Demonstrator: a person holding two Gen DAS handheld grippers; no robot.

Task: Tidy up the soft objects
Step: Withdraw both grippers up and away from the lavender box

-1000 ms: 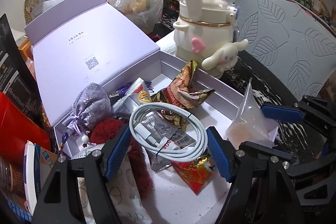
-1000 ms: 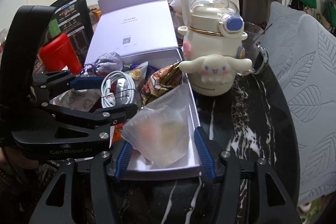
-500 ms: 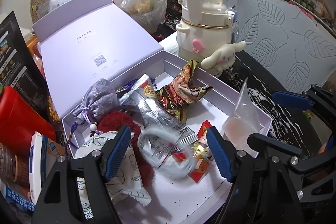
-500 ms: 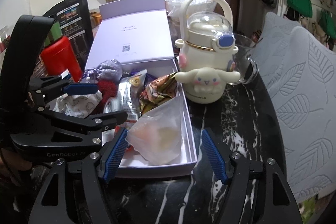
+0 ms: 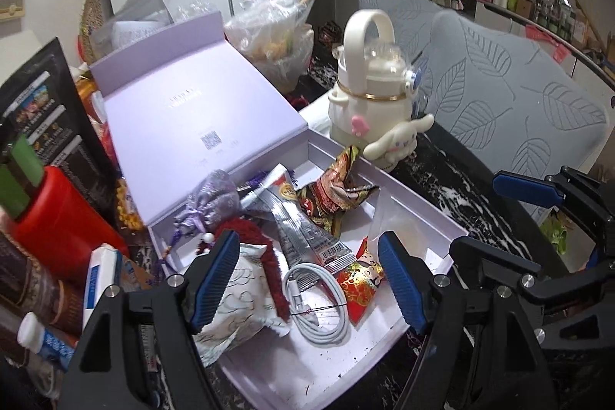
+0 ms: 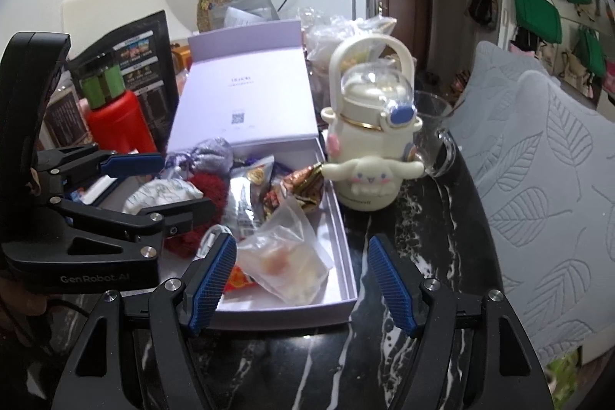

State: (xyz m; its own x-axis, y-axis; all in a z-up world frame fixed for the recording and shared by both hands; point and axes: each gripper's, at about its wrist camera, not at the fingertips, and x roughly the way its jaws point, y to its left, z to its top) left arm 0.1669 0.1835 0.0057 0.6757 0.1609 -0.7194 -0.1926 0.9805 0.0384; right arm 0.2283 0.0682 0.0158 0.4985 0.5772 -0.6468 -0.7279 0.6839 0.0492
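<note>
Both placements look finished: the white cable and the clear pouch lie loose in the lavender box on the counter. The left hand-held gripper hovers released and empty above the cable. The right hand-held gripper has just been opening; nothing sits between its jaws. Next probably comes closing the lid, though the cream bottle stands just beside the box.
</note>
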